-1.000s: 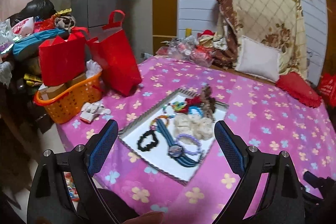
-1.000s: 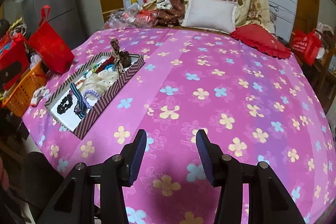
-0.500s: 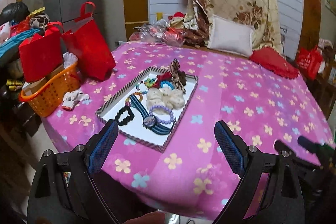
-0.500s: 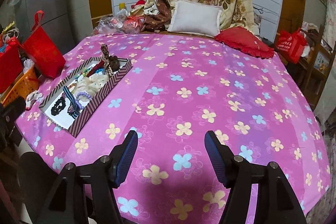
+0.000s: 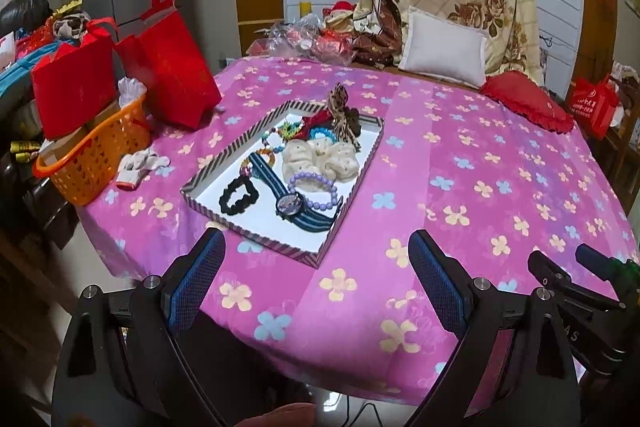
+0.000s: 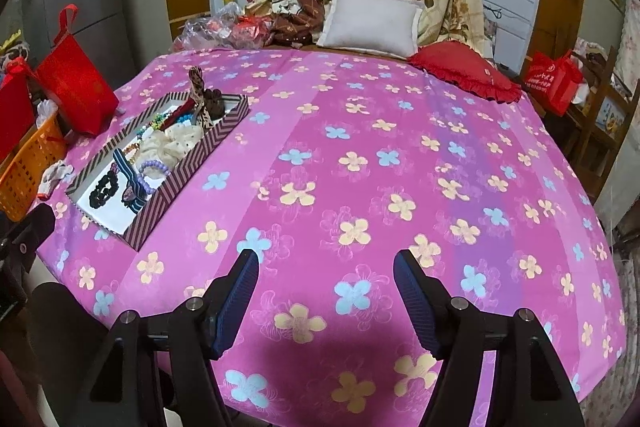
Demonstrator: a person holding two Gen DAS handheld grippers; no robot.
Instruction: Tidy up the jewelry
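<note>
While both tongs hang spread and empty | left gripper [image 5: 316, 263] nears tray [image 5: 256, 227] | right gripper [image 6: 326, 283] jaws just widened | pinch one bracelet [image 5: 314, 191] alone, lift straight

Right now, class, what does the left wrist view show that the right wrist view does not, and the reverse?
Only the left wrist view shows the watch's dial face-on and the white pillow's left neighbour, a yellow-capped bottle. Only the right wrist view shows the wooden chair beside the table. Both share the striped tray, purple bead bracelet, black scrunchie and orange basket.
</note>
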